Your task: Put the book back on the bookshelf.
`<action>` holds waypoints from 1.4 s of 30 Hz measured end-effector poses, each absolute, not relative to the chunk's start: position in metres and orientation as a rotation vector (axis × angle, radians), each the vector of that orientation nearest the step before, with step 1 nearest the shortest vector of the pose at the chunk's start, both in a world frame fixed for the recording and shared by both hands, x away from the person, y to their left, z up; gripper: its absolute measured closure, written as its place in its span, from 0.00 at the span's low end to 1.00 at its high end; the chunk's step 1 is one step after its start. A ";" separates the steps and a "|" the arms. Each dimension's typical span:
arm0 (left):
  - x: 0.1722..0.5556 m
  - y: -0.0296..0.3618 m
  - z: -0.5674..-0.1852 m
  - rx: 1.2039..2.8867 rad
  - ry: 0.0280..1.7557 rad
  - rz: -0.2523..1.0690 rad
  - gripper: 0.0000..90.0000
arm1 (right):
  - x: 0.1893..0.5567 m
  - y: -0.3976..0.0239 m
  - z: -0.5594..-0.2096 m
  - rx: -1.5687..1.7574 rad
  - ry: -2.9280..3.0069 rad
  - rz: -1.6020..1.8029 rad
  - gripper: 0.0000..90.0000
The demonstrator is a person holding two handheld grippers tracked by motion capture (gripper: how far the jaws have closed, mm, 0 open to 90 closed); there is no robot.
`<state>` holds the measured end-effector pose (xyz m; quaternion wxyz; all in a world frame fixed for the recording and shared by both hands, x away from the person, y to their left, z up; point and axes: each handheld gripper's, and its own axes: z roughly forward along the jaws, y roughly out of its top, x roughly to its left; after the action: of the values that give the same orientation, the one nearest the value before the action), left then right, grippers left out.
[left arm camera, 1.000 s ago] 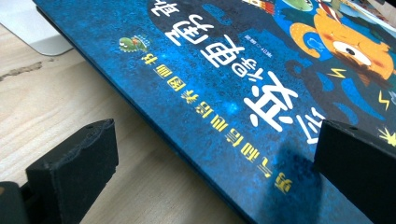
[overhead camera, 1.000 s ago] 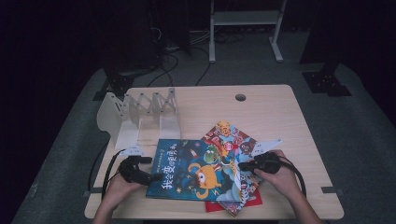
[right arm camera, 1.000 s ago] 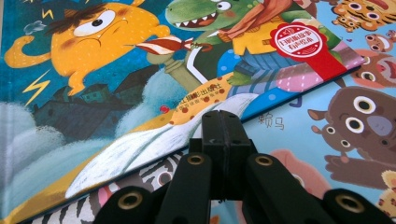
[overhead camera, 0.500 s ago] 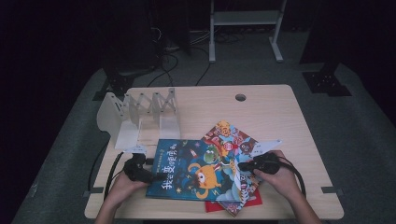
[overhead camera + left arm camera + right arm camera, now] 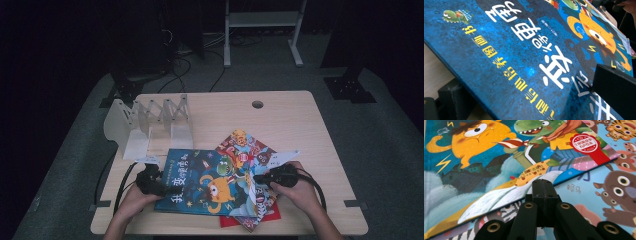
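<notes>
A blue picture book [image 5: 210,182] with an orange monster on its cover lies at the table's front, on top of a colourful animal book [image 5: 247,147]. My left gripper [image 5: 156,186] is at the blue book's left edge. In the left gripper view the jaws of my left gripper [image 5: 526,77] stand wide apart and open. The blue book [image 5: 524,50] runs tilted between them, one jaw under it and one over it. My right gripper [image 5: 257,177] is shut and empty. In the right gripper view my right gripper [image 5: 543,183] points at the blue book's [image 5: 474,157] right edge, above the animal book [image 5: 619,190].
A white accordion book rack [image 5: 150,125] stands at the table's back left. A white sheet [image 5: 285,156] pokes out to the right of the books, and something red [image 5: 272,217] shows under their front corner. The wooden table [image 5: 290,120] has a cable hole [image 5: 257,104].
My left gripper has crept a little to the right onto the blue book's left edge. My right gripper has stayed put.
</notes>
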<state>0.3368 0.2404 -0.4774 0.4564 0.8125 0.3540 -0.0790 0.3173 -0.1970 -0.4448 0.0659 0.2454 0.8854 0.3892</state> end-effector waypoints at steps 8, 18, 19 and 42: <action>0.334 0.244 -0.472 2.004 0.890 -0.239 0.00 | 0.316 -0.193 -0.445 0.736 2.672 1.173 0.99; 0.331 0.250 -0.455 1.930 0.865 -0.207 0.00 | 0.315 -0.190 -0.445 0.719 2.672 1.178 0.99; 0.329 0.253 -0.449 1.916 0.857 -0.197 0.00 | 0.315 -0.188 -0.445 0.711 2.676 1.180 0.99; 0.329 0.253 -0.384 1.918 0.791 -0.089 0.04 | 0.313 -0.170 -0.441 0.649 2.738 1.141 0.98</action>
<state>0.3287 0.2525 -0.3845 0.5074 0.7958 0.3283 -0.0369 0.3129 -0.1697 -0.4409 0.0527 0.2136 0.9004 0.3753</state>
